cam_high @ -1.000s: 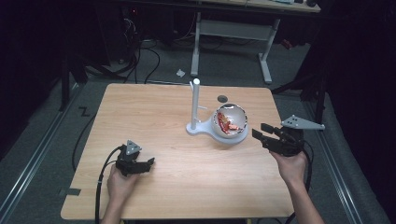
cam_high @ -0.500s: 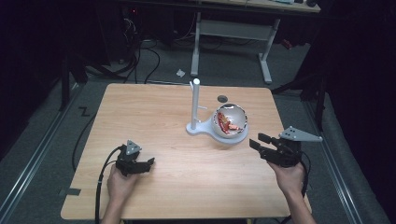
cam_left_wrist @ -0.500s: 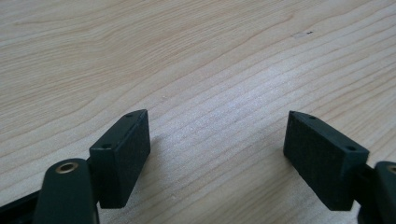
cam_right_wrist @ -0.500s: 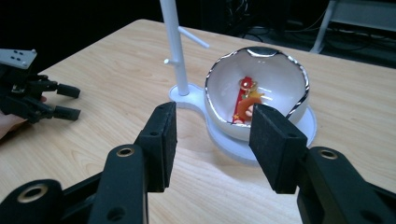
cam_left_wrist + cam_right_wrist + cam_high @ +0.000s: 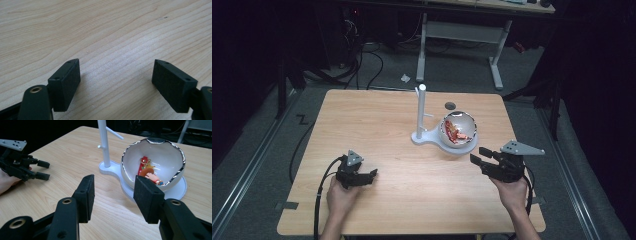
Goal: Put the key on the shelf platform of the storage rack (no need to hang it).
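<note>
Black-jawed right gripper (image 5: pixel 481 156), released and empty, points toward 10 o'clock at the white bowl (image 5: pixel 153 164) on its stand (image 5: pixel 107 167) near bench (image 5: pixel 362 125) centre; left gripper (image 5: pixel 116 85) lies released at 7 o'clock; risk: a low approach clipping the rim would tip the bowl and spill the red figure (image 5: pixel 147 171).

Bare surface (image 5: pixel 382 130) lies open at left and front; only the white stand (image 5: pixel 421 112) and bowl (image 5: pixel 458 129) block the right rear.

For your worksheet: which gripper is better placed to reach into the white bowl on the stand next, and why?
Probably the right gripper: it sits open just beside the glossy white bowl, facing it. The left gripper rests on the far side of the wooden table.
</note>
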Motion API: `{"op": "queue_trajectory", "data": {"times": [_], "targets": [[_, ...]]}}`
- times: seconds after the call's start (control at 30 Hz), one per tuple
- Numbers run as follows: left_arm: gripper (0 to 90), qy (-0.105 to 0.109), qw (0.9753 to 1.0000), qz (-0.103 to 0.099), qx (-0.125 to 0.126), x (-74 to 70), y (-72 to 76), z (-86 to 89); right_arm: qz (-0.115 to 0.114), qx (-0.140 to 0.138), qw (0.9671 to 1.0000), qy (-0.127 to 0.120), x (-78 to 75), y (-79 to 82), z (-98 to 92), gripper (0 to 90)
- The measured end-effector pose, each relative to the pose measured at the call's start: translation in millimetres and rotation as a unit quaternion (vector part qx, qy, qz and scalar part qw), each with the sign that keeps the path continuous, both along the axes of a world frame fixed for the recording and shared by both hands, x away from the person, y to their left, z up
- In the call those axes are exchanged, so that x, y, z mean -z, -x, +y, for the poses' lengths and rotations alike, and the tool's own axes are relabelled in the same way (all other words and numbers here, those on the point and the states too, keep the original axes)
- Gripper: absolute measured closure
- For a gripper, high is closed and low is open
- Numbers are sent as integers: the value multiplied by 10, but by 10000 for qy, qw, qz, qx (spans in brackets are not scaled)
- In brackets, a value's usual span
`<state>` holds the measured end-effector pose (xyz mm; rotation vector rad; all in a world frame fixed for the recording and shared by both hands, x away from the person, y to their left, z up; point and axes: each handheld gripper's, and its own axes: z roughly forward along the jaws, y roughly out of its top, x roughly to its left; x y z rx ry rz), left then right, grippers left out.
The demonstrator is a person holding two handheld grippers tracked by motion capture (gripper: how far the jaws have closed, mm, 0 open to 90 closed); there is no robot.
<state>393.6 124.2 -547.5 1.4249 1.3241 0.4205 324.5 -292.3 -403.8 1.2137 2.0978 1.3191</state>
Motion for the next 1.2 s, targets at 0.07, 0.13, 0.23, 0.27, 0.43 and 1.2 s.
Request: {"op": "queue_trajectory", "data": {"times": [0.07, 0.13, 0.23, 0.27, 0.43, 1.2], "targets": [[232, 0, 10000, 0, 0, 0, 0, 0, 8, -41, 10000, 1, 19, -11, 31, 518], [232, -2, 10000, 0, 1, 0, 0, 0, 54, -81, 10000, -7, 42, -25, 61, 519], [232, 0, 10000, -1, 0, 0, 0, 0, 88, -129, 9999, -15, 74, -49, 95, 518], [232, 0, 10000, -1, 0, 0, 0, 0, 84, -130, 9999, -17, 81, -53, 106, 518], [232, -1, 10000, -1, 0, 0, 0, 0, 110, -158, 9998, -8, 126, -66, 153, 518], [232, -1, 10000, -2, 0, 0, 0, 0, 314, -268, 9991, -25, 339, -234, 310, 517]]}}
